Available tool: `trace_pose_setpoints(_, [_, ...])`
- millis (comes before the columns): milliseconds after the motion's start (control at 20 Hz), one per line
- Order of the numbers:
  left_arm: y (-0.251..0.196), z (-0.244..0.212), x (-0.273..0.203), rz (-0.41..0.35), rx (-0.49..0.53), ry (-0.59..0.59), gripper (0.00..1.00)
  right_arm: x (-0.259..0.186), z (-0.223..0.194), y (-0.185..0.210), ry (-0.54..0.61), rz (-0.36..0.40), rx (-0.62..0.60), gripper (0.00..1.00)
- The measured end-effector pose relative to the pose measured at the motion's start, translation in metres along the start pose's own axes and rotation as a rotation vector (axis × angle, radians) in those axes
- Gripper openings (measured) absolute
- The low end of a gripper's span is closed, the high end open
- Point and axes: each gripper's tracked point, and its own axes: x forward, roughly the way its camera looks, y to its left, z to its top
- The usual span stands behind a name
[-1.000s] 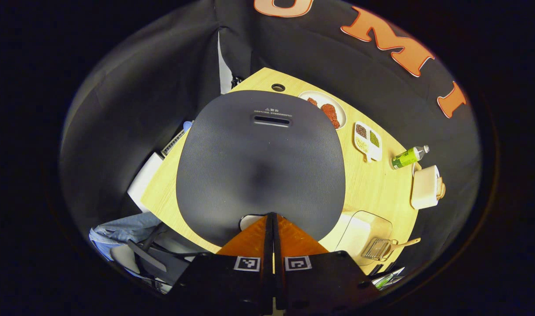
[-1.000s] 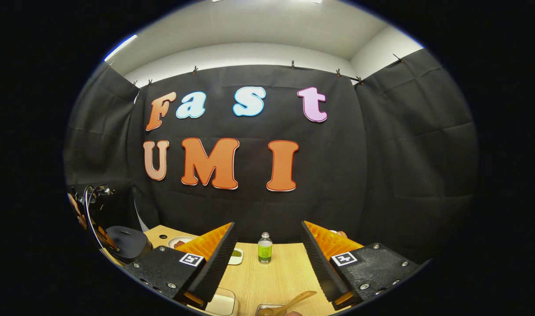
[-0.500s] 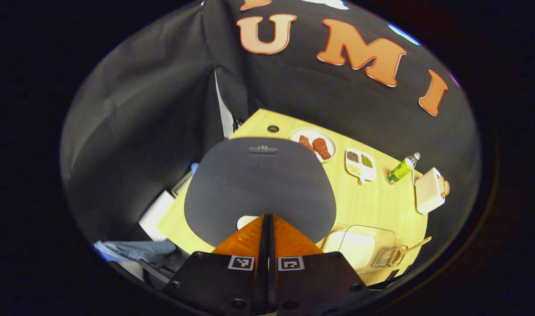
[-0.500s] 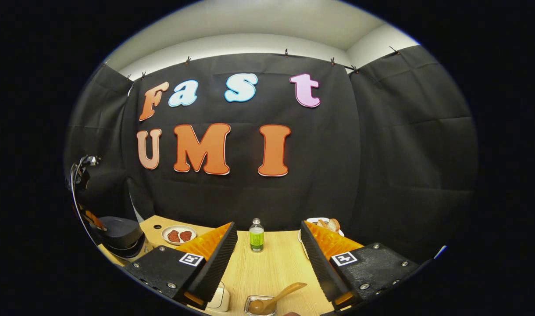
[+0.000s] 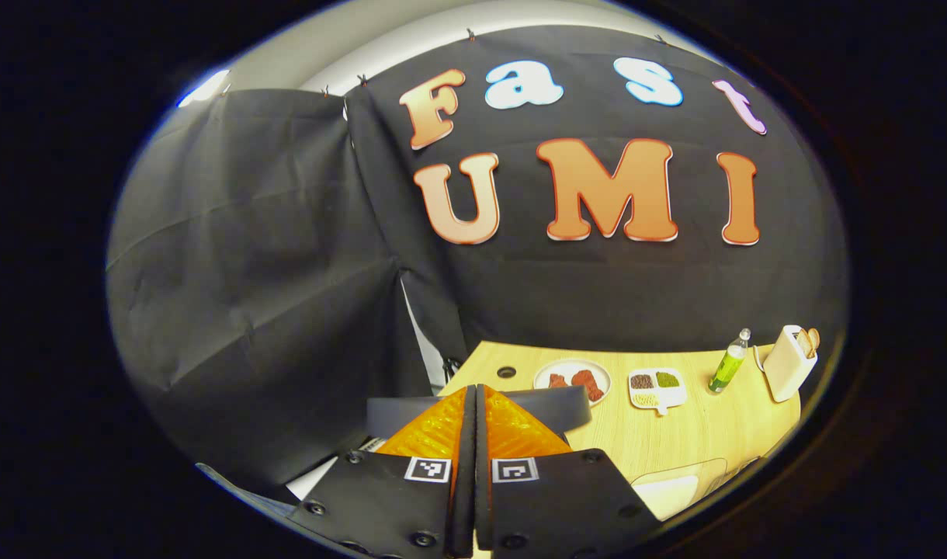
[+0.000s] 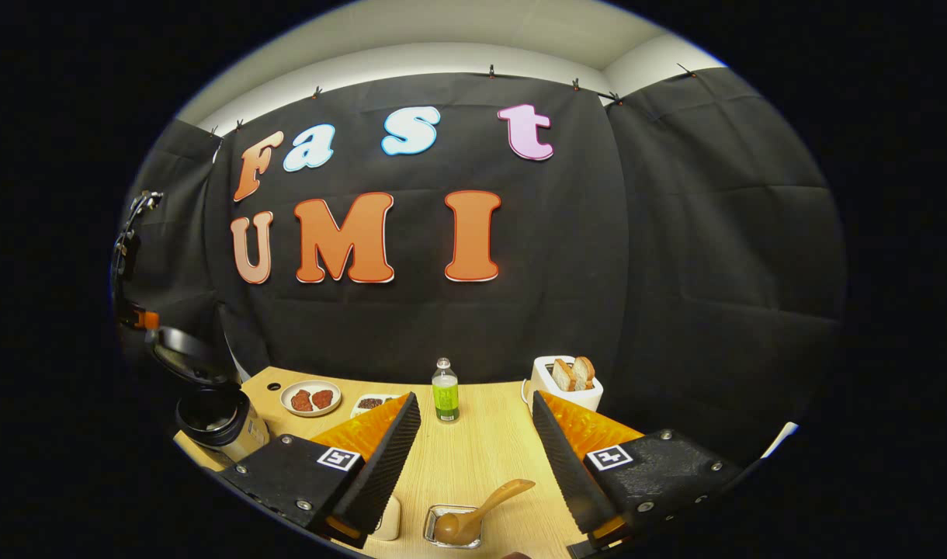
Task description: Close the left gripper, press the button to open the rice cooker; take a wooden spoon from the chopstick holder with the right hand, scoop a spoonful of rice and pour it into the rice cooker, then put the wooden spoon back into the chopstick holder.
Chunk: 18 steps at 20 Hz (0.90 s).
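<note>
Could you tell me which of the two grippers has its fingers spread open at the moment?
The right gripper: its fingers stand wide apart above the wooden spoon, while the left gripper has its fingers pressed together.

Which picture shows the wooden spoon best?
The right gripper view. The wooden spoon lies in plain sight there, its bowl in a small metal holder on the table, between the open gripper fingers. In the left gripper view I cannot make out the spoon.

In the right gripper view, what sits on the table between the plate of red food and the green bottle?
A white divided dish sits between the plate and the bottle, partly hidden behind a finger of the open right gripper.
</note>
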Motion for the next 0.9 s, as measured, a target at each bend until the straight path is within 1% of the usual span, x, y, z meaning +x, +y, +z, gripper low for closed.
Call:
trace_pose_setpoints(150, [-0.013, 0.017, -0.01, -0.021, -0.017, -0.076, 0.07, 0.002, -0.014, -0.007, 0.036, -0.008, 0.01, 0.9])
trace_pose_setpoints(200, [-0.018, 0.025, -0.021, -0.043, -0.019, -0.102, 0.08, 0.003, -0.019, -0.008, 0.047, -0.008, 0.012, 0.9])
trace_pose_setpoints(250, [-0.024, 0.033, -0.025, -0.057, -0.014, -0.128, 0.12, 0.004, -0.024, -0.011, 0.059, -0.009, 0.014, 0.9])
trace_pose_setpoints(300, [-0.031, 0.039, -0.029, -0.076, 0.001, -0.155, 0.28, 0.005, -0.03, -0.012, 0.072, -0.007, 0.018, 0.9])
trace_pose_setpoints(350, [-0.044, 0.04, -0.033, -0.105, 0.025, -0.173, 0.36, 0.008, -0.035, -0.013, 0.087, -0.003, 0.021, 0.9])
trace_pose_setpoints(400, [-0.057, 0.039, -0.037, -0.134, 0.051, -0.177, 0.46, 0.01, -0.041, -0.015, 0.103, 0.0, 0.026, 0.91])
trace_pose_setpoints(450, [-0.066, 0.038, -0.042, -0.147, 0.065, -0.186, 0.56, 0.012, -0.048, -0.016, 0.119, 0.005, 0.033, 0.91])
trace_pose_setpoints(550, [-0.083, 0.035, -0.048, -0.187, 0.065, -0.197, 0.77, 0.017, -0.061, -0.019, 0.151, 0.012, 0.048, 0.91])
trace_pose_setpoints(650, [-0.091, 0.034, -0.056, -0.192, 0.064, -0.212, 0.98, 0.025, -0.077, -0.024, 0.189, 0.016, 0.065, 0.91])
trace_pose_setpoints(750, [-0.096, 0.036, -0.066, -0.187, 0.058, -0.231, 1.0, 0.033, -0.094, -0.03, 0.233, 0.015, 0.086, 0.91])
trace_pose_setpoints(850, [-0.101, 0.032, -0.074, -0.179, 0.061, -0.23, 1.0, 0.041, -0.119, -0.038, 0.285, 0.006, 0.117, 0.91])
trace_pose_setpoints(900, [-0.102, 0.029, -0.078, -0.168, 0.061, -0.226, 0.93, 0.043, -0.131, -0.037, 0.322, 0.018, 0.141, 0.91])
